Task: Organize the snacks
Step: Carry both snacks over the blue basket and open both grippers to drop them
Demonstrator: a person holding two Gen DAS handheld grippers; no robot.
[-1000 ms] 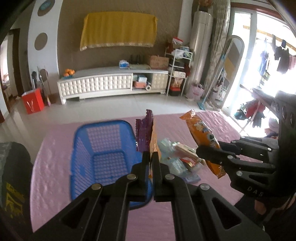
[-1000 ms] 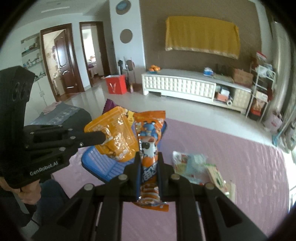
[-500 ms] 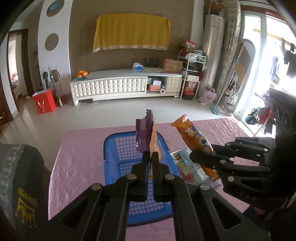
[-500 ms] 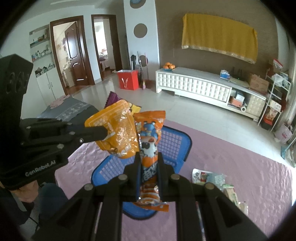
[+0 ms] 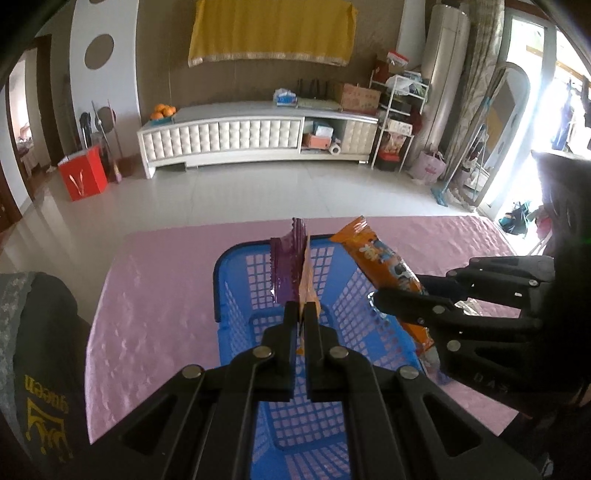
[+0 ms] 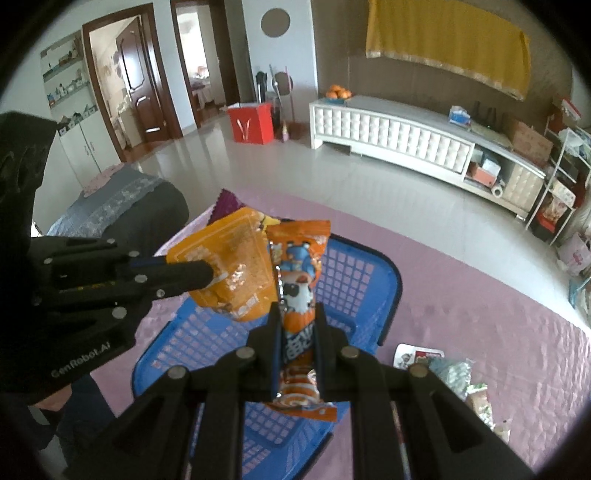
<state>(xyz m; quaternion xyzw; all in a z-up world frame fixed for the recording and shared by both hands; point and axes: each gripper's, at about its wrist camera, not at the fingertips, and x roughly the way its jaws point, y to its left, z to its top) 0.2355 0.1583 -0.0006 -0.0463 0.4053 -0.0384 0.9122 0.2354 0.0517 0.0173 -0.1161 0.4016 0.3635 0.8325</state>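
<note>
Living room with pale tiled floor; long white tufted cabinet (image 5: 255, 134) across the upper middle of the left wrist view, yellow cloth (image 5: 271, 31) hung on the brown wall above it, red paper bag (image 5: 83, 177) at the left edge on the floor. Work surface is a table under a pink textured cloth (image 5: 147, 295).

Container: blue plastic lattice basket (image 5: 236, 280) on the pink cloth, centre of both views, directly below my two tools. Floor of the basket, as far as the mesh shows between the tool fingers, holds no packet that I can make out; part is hidden by the fingers.

My left gripper (image 5: 302, 312), lower centre of the left wrist view: fingers pressed together, pinching two flat packets edge-on, a purple crimped-edge foil wrapper (image 5: 284, 269) and an orange-yellow translucent snack pouch (image 6: 229, 266) behind it. Both stand upright above the basket.

My right gripper (image 6: 297, 314), lower centre of the right wrist view: fingers clamped on a long orange snack packet with a cartoon figure (image 6: 297, 273), gripped near its lower half, top end tilted toward the left packets, almost touching the pouch. It also hangs over the basket.

Lower right of the right wrist view: small heap of remaining clear and printed snack packets (image 6: 443, 369) on the cloth, just beside the basket.
</note>
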